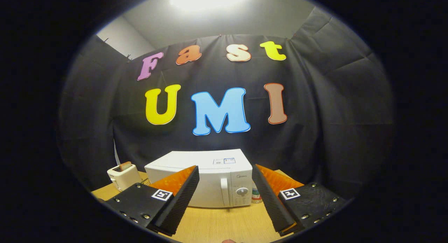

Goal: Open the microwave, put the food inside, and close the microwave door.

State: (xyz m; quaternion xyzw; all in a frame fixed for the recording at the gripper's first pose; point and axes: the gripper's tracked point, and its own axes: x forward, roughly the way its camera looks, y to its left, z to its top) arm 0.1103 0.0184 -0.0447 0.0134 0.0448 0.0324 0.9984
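On the table [224,223], one shut microwave [210,180], one toaster [123,176]; the tool [225,176] gapes wide, empty.

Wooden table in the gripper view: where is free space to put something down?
Bare wood lies on the light wooden table between the open gripper jaws, before the shut white microwave. Crowded: the white toaster left of the microwave, a small jar at its right.

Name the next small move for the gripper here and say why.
Probably move forward toward the microwave's handle. The microwave door looks shut, and the gripper is open, holding nothing, short of it over the table.
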